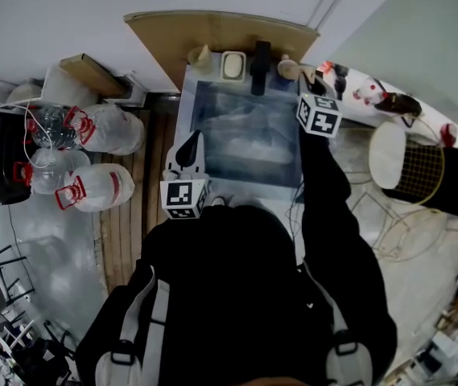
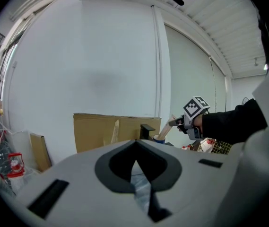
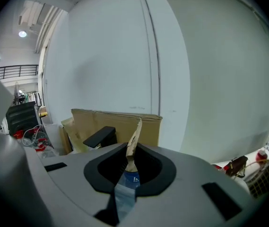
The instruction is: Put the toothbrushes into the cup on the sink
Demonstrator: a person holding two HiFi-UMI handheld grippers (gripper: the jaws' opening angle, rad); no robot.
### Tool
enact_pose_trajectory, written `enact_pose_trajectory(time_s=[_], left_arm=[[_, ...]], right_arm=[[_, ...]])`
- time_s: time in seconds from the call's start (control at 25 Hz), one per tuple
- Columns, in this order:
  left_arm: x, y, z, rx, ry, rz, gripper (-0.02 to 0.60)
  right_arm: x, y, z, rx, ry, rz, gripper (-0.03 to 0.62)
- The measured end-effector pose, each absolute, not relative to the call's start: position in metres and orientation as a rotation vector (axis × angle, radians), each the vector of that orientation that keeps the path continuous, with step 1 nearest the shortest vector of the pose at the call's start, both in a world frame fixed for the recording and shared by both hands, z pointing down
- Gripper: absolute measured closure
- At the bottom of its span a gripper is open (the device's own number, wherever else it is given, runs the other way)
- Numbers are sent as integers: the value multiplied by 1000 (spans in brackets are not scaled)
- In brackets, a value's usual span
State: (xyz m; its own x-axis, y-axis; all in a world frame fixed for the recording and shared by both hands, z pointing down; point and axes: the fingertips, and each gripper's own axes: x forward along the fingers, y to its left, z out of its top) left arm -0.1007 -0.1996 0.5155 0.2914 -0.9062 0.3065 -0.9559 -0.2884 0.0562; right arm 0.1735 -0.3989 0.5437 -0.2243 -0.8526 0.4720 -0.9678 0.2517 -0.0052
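White-walled room, cardboard sheet (image 1: pixel 220 30) behind sink (image 1: pixel 241 139). Right gripper (image 1: pixel 311 87) at sink's 1 o'clock, fingers clamped on toothbrush (image 3: pixel 133 145): tan, slim, upper end leaning toward 1 o'clock. Blue cup (image 3: pixel 131 179) just beneath brush, on sink's back ledge, at 3 o'clock of black faucet (image 1: pixel 261 67). Step appears to be insertion; next move calls for lowering brush into cup mouth, then releasing. Left gripper (image 1: pixel 187 155) at sink's 7 o'clock, fingers together, empty.

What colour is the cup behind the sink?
The cup is blue, with some white print. It shows best in the right gripper view.
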Motion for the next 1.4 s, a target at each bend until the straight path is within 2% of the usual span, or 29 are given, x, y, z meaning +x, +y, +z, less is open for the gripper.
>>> enact_pose_trajectory(time_s=[0.36, 0.48, 0.68, 1.28, 1.4], left_arm=[[-99, -196, 512, 2348, -1714, 322, 580], [-97, -194, 512, 2356, -1706, 320, 580], [-92, -189, 512, 2371, -1684, 322, 580], [-78, -160, 502, 2455, -1617, 292, 580], [-75, -155, 501, 2469, -1608, 284, 580]], right_arm=[[172, -409, 566, 1641, -2109, 505, 557], [174, -408, 566, 1647, -2119, 503, 491], [182, -398, 561, 1665, -2122, 480, 450], [190, -316, 498, 1806, -2261, 367, 450], [185, -289, 490, 1821, -2311, 361, 472]])
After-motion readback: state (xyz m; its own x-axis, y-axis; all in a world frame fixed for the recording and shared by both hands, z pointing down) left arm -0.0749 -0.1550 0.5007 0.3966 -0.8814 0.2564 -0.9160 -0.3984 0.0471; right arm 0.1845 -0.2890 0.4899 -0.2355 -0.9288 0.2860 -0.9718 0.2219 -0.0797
